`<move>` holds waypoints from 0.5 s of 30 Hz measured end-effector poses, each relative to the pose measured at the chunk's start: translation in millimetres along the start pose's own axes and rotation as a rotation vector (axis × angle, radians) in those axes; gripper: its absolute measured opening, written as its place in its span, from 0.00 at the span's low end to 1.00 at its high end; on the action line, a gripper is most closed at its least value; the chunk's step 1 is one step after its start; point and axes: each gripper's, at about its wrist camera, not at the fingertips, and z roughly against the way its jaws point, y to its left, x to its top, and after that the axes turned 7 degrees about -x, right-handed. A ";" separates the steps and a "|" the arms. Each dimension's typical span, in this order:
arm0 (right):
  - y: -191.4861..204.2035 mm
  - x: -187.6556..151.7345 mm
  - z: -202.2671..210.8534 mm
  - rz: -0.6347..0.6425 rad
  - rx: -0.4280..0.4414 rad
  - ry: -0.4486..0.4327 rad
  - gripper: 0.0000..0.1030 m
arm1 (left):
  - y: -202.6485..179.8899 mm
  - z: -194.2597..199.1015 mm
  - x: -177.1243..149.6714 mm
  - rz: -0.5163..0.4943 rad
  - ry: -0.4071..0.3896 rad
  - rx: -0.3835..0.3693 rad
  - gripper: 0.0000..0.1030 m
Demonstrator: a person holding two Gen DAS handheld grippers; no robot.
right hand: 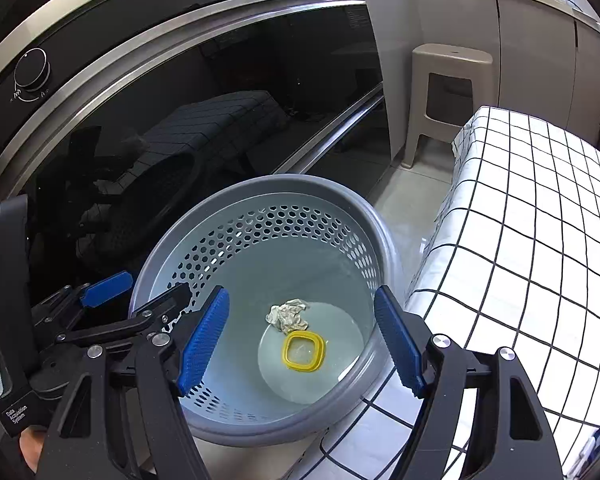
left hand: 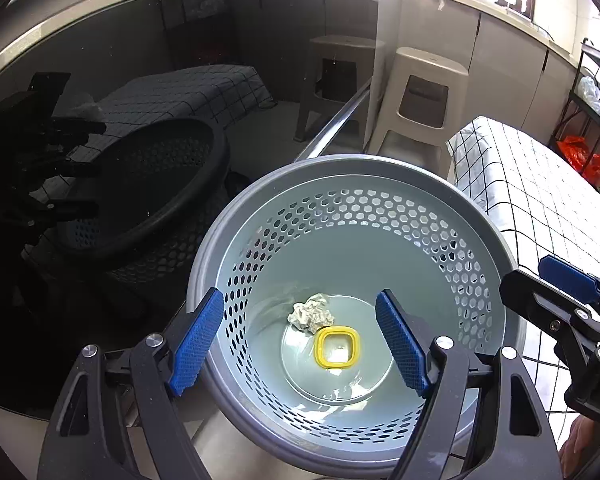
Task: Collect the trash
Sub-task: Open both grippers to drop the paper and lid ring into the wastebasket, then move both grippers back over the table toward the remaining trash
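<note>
Both grippers hang over the bin [left hand: 260, 208], jaws apart with nothing between them. The left gripper [left hand: 300, 340] is spread wide and the right gripper [right hand: 302, 340] is open nearly as far, neither touching the bin. Down on the bin's bottom sit a crumpled paper ball [left hand: 311, 313] and a yellow square lid [left hand: 337, 347], touching each other near the middle. The bin stands on the floor between a dark glass oven door [right hand: 220, 100] and a checked cloth [right hand: 532, 208], with a beige stool [right hand: 448, 96] behind.
</note>
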 end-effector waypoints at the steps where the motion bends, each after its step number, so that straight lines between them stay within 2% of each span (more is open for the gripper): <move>1: 0.4 -0.5 1.3 -0.001 -0.002 -0.002 0.70 | -0.4 1.0 0.1 0.000 -0.001 -0.001 0.74; 15: -12.1 -17.1 37.2 -0.018 -0.028 -0.038 0.70 | -16.0 31.1 -2.6 -0.015 -0.050 -0.006 0.76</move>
